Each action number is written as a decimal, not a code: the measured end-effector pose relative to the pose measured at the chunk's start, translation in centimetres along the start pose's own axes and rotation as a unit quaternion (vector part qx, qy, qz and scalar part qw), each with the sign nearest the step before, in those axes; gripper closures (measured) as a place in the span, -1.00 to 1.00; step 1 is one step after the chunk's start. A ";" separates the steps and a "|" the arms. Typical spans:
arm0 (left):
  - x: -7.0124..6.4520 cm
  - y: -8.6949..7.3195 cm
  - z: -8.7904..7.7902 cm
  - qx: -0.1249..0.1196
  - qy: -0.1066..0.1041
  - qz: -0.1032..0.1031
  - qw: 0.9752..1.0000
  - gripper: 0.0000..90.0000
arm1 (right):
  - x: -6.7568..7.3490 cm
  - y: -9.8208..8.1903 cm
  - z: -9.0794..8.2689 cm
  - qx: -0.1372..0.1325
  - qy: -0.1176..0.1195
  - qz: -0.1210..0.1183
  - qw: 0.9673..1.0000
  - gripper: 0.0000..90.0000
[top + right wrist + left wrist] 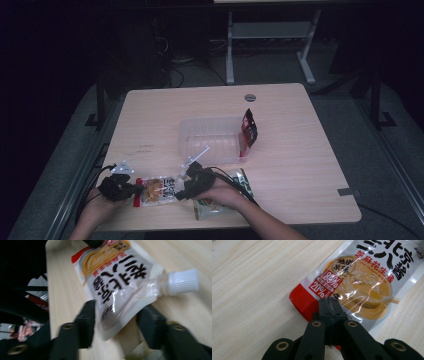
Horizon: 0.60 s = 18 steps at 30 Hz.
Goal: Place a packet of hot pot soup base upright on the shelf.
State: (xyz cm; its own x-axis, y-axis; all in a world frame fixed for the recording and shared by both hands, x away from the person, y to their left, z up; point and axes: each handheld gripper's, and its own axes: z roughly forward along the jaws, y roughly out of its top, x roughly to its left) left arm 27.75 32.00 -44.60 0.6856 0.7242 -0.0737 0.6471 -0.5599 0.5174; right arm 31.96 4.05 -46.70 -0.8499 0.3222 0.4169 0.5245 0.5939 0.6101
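Observation:
A sauce pouch [157,190] with a noodle picture, a red bottom edge and a white screw cap [183,281] lies flat on the wooden table near its front edge. My left gripper [135,192] is shut on the pouch's red bottom edge; in the left gripper view the jaws [329,302] meet over the pouch [362,285]. My right gripper [180,192] comes in from the pouch's other end. In the right gripper view its jaws [116,320] stand on either side of the pouch's [120,285] top corner beside the spout, not clamped on it.
A clear plastic container [182,140] stands mid-table, with a dark red packet [248,131] leaning at its right end. A green-and-white packet [220,205] lies under the right hand. The table's front edge is close to both hands.

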 end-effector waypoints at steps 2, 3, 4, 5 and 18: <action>0.0 0.0 0.0 -0.002 -0.002 -0.002 1.000 1.00 | -0.1 0.1 0.2 -0.005 0.001 0.001 1.000 0.29; 0.0 0.0 0.1 -0.008 -0.004 -0.009 1.000 1.00 | -0.3 0.1 0.3 -0.006 0.004 0.001 1.000 0.32; 0.0 0.0 0.1 -0.007 -0.005 -0.008 1.000 1.00 | -0.5 0.2 0.4 -0.009 0.009 0.004 1.000 0.35; 0.0 -0.1 0.1 -0.007 -0.006 -0.009 1.000 1.00 | -0.6 0.2 0.5 -0.010 0.012 0.004 1.000 0.38; -0.1 0.0 0.0 -0.006 -0.002 0.005 1.000 1.00 | -0.1 0.8 0.2 -0.031 0.039 -0.038 0.998 0.97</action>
State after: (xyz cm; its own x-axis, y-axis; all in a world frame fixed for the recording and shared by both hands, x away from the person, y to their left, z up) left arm 27.65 31.90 -44.63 0.6935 0.7168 -0.0726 0.6365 -0.5624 0.5278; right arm 32.45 4.63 -46.41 -0.8820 0.2181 0.4177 0.4630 0.5661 0.6820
